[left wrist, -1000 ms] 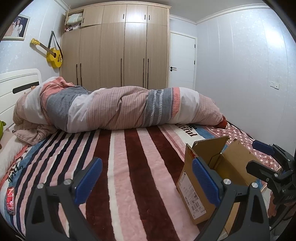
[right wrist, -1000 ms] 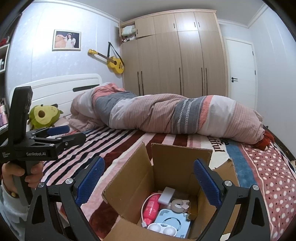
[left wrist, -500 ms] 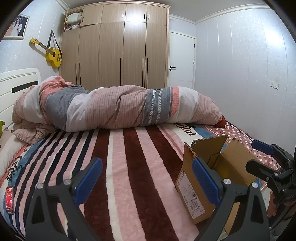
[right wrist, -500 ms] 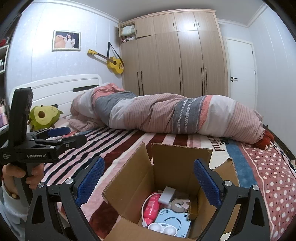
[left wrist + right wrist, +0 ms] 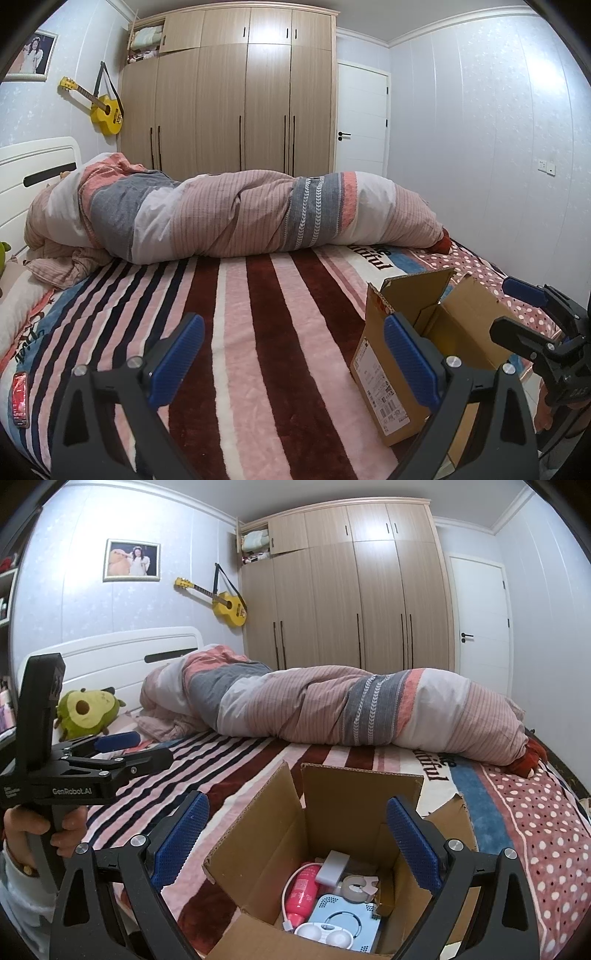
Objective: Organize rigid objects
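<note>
An open cardboard box [image 5: 347, 812] stands on the striped bed; it also shows in the left wrist view [image 5: 399, 373] at the right. Inside lie a pink bottle [image 5: 303, 890], a white block [image 5: 334, 866], a tape roll [image 5: 356, 886] and a light blue case [image 5: 347, 919]. My right gripper [image 5: 297, 840] is open and empty, held just above the box mouth. My left gripper [image 5: 293, 362] is open and empty over the blanket, left of the box; it also shows in the right wrist view [image 5: 136, 751].
A rolled striped duvet [image 5: 240, 214] lies across the far side of the bed. A red phone [image 5: 20, 398] lies at the bed's left edge. An avocado plush [image 5: 86, 712] sits by the headboard [image 5: 122, 653]. A wardrobe [image 5: 236, 103] and door [image 5: 362, 122] stand behind.
The left wrist view has shifted slightly, so the box sits a little further left in it. The right gripper stays over the box. Both grippers stay open.
</note>
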Demonstrator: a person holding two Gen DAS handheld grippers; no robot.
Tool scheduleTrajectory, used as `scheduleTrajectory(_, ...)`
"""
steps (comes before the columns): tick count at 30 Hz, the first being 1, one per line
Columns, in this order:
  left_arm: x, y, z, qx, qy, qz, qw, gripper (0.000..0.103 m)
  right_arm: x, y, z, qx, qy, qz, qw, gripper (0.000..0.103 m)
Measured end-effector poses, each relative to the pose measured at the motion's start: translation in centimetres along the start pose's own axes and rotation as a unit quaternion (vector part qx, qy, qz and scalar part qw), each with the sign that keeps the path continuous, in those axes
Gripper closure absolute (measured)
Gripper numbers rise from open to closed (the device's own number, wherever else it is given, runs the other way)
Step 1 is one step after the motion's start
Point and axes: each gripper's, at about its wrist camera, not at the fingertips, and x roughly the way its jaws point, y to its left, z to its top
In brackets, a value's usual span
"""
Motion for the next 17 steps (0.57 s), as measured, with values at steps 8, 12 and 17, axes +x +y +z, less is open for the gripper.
scheduleTrajectory(8,-0.04,0.28,0.04,0.001,0.0,-0.005,1.0,0.006,-0.26,0.29,-0.01,0.0,0.0,-0.003,1.0,0.006)
scheduleTrajectory(12,-0.04,0.37,0.05,0.001,0.0,-0.005,1.0,0.006,-0.31,0.27,-0.03,0.001,0.0,-0.003,1.0,0.006)
scheduleTrajectory(17,-0.04,0.31,0.05,0.001,0.0,-0.005,1.0,0.006,-0.28,0.32,-0.02,0.0,0.0,-0.004,1.0,0.006)
